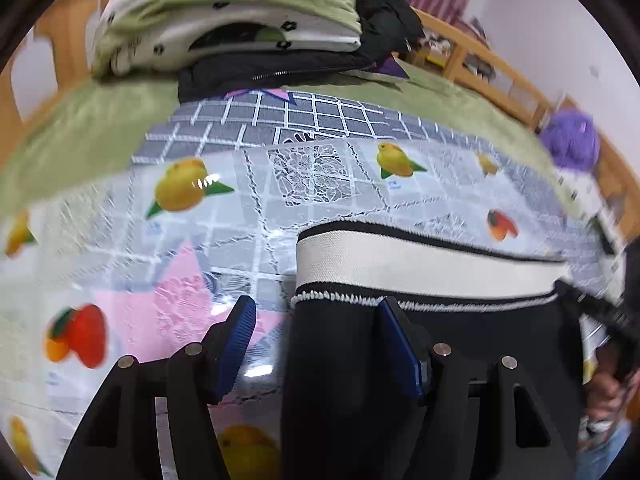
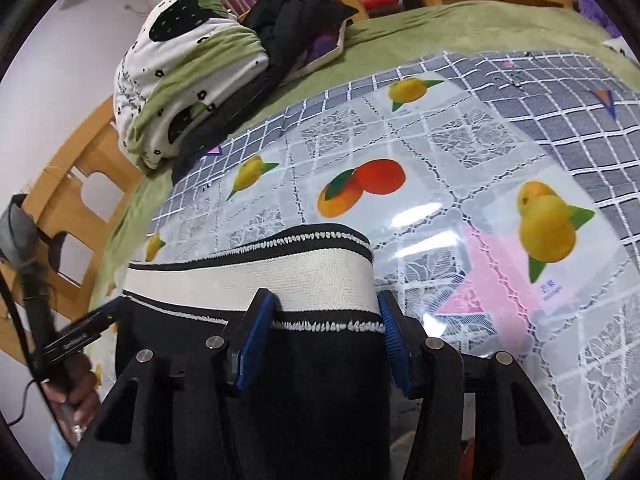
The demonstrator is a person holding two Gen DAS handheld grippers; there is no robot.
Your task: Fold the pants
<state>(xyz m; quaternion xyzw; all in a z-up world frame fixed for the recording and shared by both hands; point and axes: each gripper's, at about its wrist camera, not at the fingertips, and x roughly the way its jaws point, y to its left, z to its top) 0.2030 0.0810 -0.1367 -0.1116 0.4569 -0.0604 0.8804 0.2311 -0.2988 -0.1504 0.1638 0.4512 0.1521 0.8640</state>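
Black pants (image 1: 352, 380) with a white waistband (image 1: 420, 268) edged in black trim lie on the fruit-print table cover (image 1: 240, 208). My left gripper (image 1: 316, 316) is open at the waistband's left corner, one blue pad on the black cloth, the other over the cover. In the right wrist view my right gripper (image 2: 326, 312) is open and straddles the right end of the waistband (image 2: 280, 276) of the pants (image 2: 300, 392). The left gripper's hand (image 2: 68, 376) shows at the far left there.
A pile of folded white-and-green bedding (image 1: 224, 20) and dark clothes (image 1: 280, 68) sits at the far side on a green blanket (image 1: 80, 128). A wooden bed frame (image 1: 500, 72) runs behind. A purple fluffy thing (image 1: 572, 140) lies at the right.
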